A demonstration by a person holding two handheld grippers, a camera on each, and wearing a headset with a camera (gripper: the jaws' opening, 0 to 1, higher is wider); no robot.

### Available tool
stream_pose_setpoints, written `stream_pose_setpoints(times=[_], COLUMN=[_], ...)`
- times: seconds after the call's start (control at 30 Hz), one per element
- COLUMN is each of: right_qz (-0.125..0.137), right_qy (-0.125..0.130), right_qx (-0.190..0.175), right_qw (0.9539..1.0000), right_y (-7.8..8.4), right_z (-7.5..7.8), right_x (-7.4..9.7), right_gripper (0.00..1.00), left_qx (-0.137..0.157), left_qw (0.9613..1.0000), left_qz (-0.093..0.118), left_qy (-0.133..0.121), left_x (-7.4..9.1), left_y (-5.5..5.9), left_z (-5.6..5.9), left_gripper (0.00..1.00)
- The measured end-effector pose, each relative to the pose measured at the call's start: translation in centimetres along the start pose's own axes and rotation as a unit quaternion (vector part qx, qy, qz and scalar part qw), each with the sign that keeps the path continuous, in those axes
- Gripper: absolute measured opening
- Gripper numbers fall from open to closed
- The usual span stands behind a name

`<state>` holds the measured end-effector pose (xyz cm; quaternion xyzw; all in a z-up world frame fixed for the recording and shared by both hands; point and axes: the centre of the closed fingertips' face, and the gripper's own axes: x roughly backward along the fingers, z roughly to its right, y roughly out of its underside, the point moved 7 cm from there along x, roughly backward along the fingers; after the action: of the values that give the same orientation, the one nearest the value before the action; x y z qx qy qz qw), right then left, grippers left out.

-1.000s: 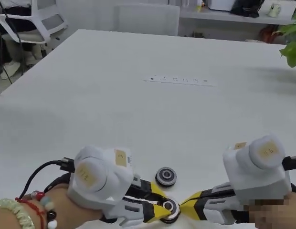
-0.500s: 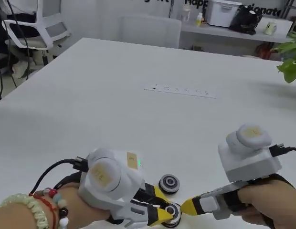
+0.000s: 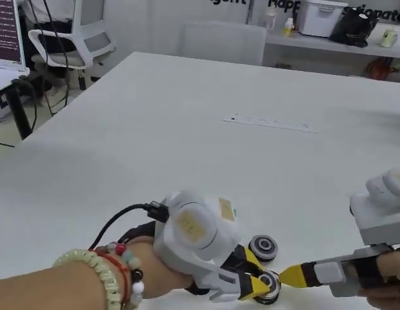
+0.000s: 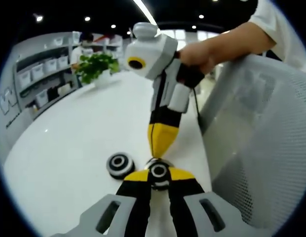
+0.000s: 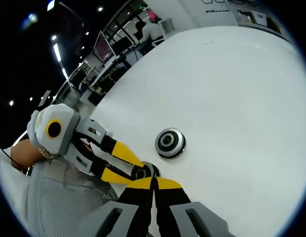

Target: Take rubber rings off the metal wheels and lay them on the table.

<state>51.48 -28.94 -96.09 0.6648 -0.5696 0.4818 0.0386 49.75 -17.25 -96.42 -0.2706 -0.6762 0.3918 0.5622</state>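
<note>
A small metal wheel [image 3: 270, 283] with a black rubber ring sits between the yellow tips of my left gripper [image 3: 262, 287], which is shut on it [image 4: 158, 171] just above the white table [image 3: 187, 142]. My right gripper [image 3: 283, 276] comes in from the right with its jaws together, tips touching that wheel's rim [image 5: 145, 171]. Whether it pinches the ring cannot be told. A second ringed wheel [image 3: 262, 246] lies flat on the table just beyond, also seen in the left gripper view [image 4: 120, 165] and the right gripper view [image 5: 170, 142].
A flat white power strip [image 3: 271, 122] lies mid-table. A mesh chair back [image 4: 256, 143] stands close behind the grippers at the table's near edge. Office chairs [image 3: 71, 39] and shelves stand beyond the far edge. A potted plant [image 4: 96, 66] sits on the table's right end.
The head camera has panned left, so everything sits further right in the picture. The right gripper has rolled and its hand has dropped lower and outward; both grippers stay at the held wheel.
</note>
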Motion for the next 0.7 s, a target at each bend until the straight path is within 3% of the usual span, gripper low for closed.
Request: stream_pose_setpoints(times=[0.33,0.7], right_qz=[-0.002,0.005], right_qy=[-0.003,-0.015], right_qx=[-0.014,-0.028], right_qw=[0.9999,0.9995], right_y=[0.0,-0.2], right_z=[-1.6,-1.9], right_x=[-0.6,-0.7], right_gripper=[0.00,0.00], left_qx=[-0.010,-0.012], left_qw=[0.9999,0.9999], left_qz=[-0.005,-0.002], left_qy=[0.007,0.011], left_x=[0.2,0.3], left_y=[0.2,0.3], left_z=[-0.3,-0.5], left_gripper=[0.13,0.13])
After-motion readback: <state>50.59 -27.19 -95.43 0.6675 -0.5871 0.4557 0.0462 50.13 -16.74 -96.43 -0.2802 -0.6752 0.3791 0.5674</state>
